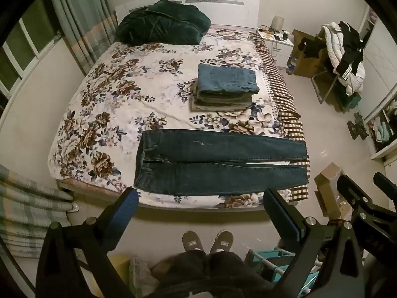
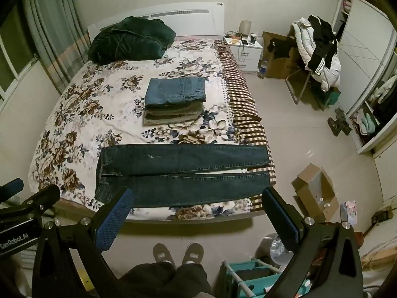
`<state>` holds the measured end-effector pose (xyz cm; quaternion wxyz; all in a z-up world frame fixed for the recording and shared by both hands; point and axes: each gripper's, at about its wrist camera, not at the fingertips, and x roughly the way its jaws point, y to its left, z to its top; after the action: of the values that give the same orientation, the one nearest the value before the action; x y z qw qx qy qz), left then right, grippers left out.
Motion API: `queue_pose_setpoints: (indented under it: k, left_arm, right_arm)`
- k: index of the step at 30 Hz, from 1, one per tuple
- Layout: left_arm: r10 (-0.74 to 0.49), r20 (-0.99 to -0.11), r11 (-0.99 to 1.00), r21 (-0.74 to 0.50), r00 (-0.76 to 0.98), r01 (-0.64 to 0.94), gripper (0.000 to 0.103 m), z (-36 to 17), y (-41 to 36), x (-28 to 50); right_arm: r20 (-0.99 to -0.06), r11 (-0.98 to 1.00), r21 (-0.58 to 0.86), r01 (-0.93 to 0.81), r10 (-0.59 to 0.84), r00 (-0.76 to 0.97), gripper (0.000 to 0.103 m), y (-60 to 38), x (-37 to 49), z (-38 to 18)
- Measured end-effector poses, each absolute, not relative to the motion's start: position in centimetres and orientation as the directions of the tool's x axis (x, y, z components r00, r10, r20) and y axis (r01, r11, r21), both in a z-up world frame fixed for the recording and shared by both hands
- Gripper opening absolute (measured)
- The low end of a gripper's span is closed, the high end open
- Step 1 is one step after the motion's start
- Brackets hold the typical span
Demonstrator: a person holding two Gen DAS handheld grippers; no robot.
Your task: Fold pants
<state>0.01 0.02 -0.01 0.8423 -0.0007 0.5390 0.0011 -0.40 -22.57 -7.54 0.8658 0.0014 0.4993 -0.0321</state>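
Dark blue jeans (image 1: 218,164) lie flat across the near edge of the floral bed (image 1: 104,114), waistband at the left, both legs side by side pointing right; they also show in the right wrist view (image 2: 183,173). My left gripper (image 1: 201,196) is open and empty, held above the floor just before the bed's edge. My right gripper (image 2: 198,196) is open and empty at the same height; its fingers (image 1: 357,193) show at the right of the left wrist view. A stack of folded pants (image 1: 225,87) sits mid-bed (image 2: 173,101).
A dark green blanket (image 1: 161,24) lies by the headboard. A nightstand (image 2: 245,47), a chair heaped with clothes (image 2: 320,49) and an open cardboard box (image 2: 315,191) stand right of the bed. My feet (image 2: 178,253) and a teal rack (image 2: 248,275) are below.
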Motion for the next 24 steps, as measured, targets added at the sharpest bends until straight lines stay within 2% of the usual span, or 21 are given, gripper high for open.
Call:
queue_pose_setpoints:
  k: [24]
  left_arm:
    - [0.007, -0.905, 1.0, 0.008, 0.424, 0.002, 0.103, -0.03, -0.07, -0.11]
  right_arm:
    - [-0.868, 0.998, -0.029, 0.057, -0.054, 0.494, 0.103, -22.45, 0.0, -7.01]
